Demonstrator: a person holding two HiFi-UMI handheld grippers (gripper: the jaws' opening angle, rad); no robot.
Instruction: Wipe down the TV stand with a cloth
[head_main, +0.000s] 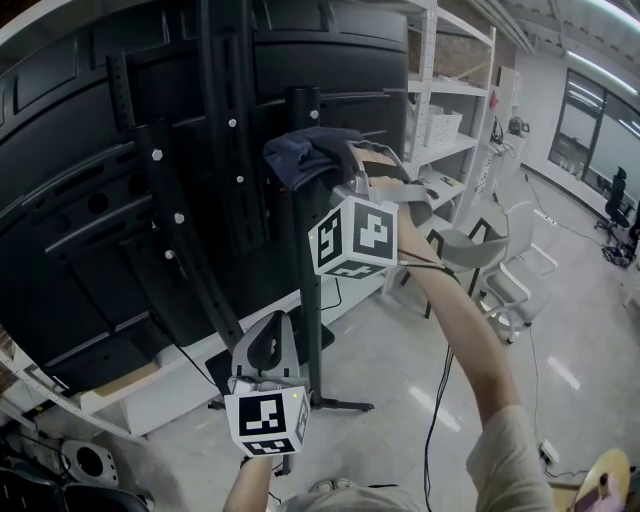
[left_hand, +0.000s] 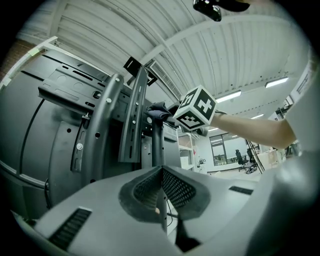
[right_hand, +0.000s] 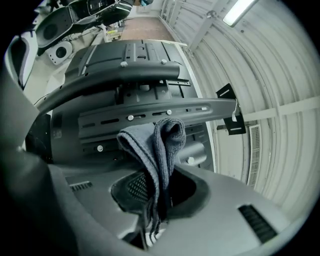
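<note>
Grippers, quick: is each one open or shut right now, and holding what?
Left gripper: closed, empty.
Right gripper: closed on the dark grey knitted cloth.

Your right gripper (right_hand: 162, 180): matt grey plastic shell, dark pads with a rough grid texture. In it is a blue-grey ribbed knit cloth (right_hand: 157, 145), soft and slightly fuzzy. Your left gripper (left_hand: 161, 172): same matt plastic, same gridded pads. Black metal TV stand (head_main: 305, 250): smooth satin paint, bright bare-metal screw heads. Pale floor (head_main: 400, 370): polished and glossy, carrying light reflections.
</note>
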